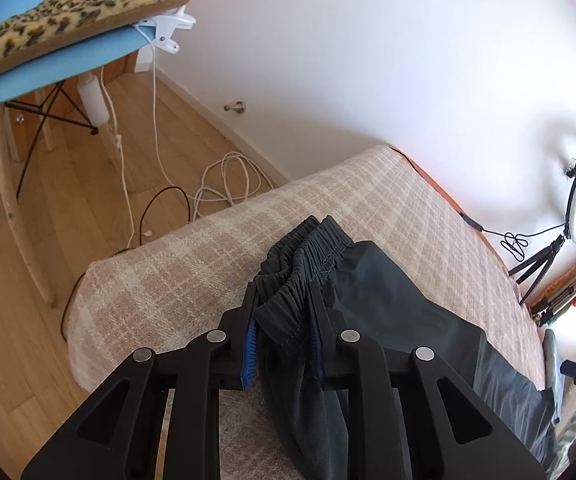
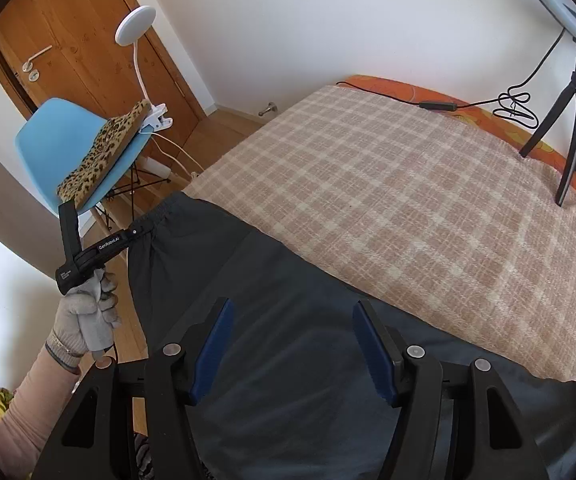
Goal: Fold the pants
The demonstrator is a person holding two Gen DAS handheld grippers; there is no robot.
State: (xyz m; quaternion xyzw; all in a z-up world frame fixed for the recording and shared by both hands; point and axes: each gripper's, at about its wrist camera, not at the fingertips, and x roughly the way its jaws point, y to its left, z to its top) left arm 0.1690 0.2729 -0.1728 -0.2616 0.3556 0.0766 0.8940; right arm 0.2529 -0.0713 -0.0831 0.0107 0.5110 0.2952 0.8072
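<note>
My left tongs (image 1: 284,320) clamped on gathered elastic waistband (image 1: 307,256) of dark grey thin-fabric pants (image 2: 248,300), pinching it so the end can be lifted and carried over. Pants lie along near edge of bed with beige checked blanket (image 2: 407,180), waistband toward 10 o'clock in right view. My right tongs (image 2: 292,344) apart, nothing between pads, hovering over mid-leg cloth, likely heading for second grip. Leg hems cut off at frame bottom; layering of legs unclear.

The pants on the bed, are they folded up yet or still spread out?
Mostly spread out. The dark pants lie flat across the checked blanket, and only the elastic waistband is bunched up, pinched in the left hand-held gripper.
</note>
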